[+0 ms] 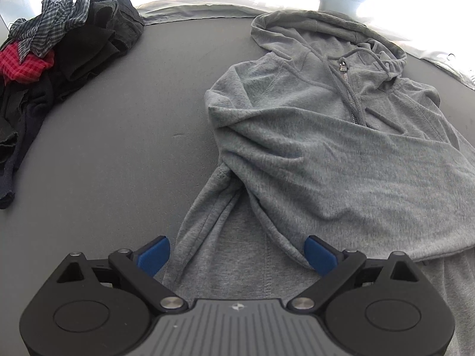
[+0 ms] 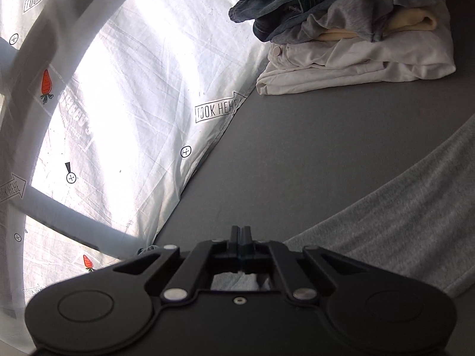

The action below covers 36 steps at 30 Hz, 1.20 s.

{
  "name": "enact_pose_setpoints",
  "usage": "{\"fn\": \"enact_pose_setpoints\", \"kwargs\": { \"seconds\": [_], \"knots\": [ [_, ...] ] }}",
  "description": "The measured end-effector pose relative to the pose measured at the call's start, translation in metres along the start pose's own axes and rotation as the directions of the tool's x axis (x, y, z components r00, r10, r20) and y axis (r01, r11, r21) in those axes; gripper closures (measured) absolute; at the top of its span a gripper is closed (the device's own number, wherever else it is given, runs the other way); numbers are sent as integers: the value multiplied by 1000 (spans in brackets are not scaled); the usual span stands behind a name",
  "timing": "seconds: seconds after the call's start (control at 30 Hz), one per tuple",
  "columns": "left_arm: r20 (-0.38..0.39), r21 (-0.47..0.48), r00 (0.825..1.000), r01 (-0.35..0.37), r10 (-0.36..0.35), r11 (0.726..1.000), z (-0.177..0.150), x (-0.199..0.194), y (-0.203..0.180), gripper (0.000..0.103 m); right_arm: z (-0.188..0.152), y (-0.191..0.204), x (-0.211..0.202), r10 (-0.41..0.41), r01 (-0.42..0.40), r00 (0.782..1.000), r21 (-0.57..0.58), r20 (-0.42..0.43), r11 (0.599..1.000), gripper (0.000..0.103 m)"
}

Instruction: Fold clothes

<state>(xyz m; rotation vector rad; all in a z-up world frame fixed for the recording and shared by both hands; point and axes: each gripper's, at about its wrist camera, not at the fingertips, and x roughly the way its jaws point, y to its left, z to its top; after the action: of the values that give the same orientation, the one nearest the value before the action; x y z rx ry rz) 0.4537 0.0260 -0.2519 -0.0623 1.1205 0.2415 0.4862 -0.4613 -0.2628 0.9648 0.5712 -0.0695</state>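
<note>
A grey zip hoodie (image 1: 326,124) lies face up on the dark grey table (image 1: 124,148), hood at the far side, one sleeve folded across its chest. My left gripper (image 1: 237,255) is open, blue pads (image 1: 154,255) spread over the hoodie's lower hem, empty. In the right wrist view, a part of the grey hoodie (image 2: 409,222) lies at the right. My right gripper (image 2: 241,237) is shut with its fingers together; a bit of pale grey cloth shows behind the fingers, and I cannot tell whether it is pinched.
A heap of unfolded clothes (image 1: 59,47), dark, plaid and red, sits at the far left. A stack of folded clothes (image 2: 350,29), denim, grey, cream and white, sits at the far right. A white printed sheet (image 2: 118,118) hangs along the table edge.
</note>
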Motion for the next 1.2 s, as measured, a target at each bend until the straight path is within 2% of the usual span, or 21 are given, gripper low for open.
{"fn": "enact_pose_setpoints", "kwargs": {
  "seconds": [0.1,0.2,0.33,0.5,0.63,0.67,0.73,0.83,0.9,0.93,0.97,1.03,1.2],
  "knots": [
    [-11,-33,1000,12,-13,999,-1,2,5,6,15,-6,-7,-19,19,999,9,32,1000,103],
    [-9,-41,1000,14,-14,999,0,3,5,6,13,-16,1,-46,47,998,19,-46,999,101],
    [-12,-50,1000,18,-19,999,0,3,7,6,-10,-25,14,-86,88,985,6,-153,996,97],
    [-19,-53,1000,22,-23,998,1,4,6,6,-27,-18,28,-155,137,967,-96,-203,986,78],
    [-25,-63,999,24,-25,998,1,6,6,5,-27,-9,36,-137,109,967,-139,-215,984,57],
    [-25,-67,999,25,-27,997,0,6,6,5,-27,-7,38,-138,106,966,-151,-219,983,57],
    [-26,-72,999,27,-29,997,0,7,7,5,-28,3,44,-151,99,962,-225,-227,969,57],
    [-27,-73,999,28,-30,997,0,7,8,4,-36,22,55,-200,104,954,-380,-223,919,60],
    [-23,-70,999,27,-28,997,0,6,9,4,-40,31,61,-227,108,949,-452,-219,886,70],
    [-18,-68,999,25,-26,997,0,4,10,4,-41,34,63,-239,112,947,-477,-216,872,80],
    [-12,-67,1000,22,-23,998,0,3,11,4,-41,36,65,-255,122,944,-495,-209,860,97],
    [2,-68,1000,14,-14,998,2,1,15,4,-39,37,64,-255,121,945,-503,-206,856,97],
    [27,-89,999,-16,18,996,1,-8,29,4,-27,47,44,-181,99,975,-481,-127,871,98]
  ]
}}
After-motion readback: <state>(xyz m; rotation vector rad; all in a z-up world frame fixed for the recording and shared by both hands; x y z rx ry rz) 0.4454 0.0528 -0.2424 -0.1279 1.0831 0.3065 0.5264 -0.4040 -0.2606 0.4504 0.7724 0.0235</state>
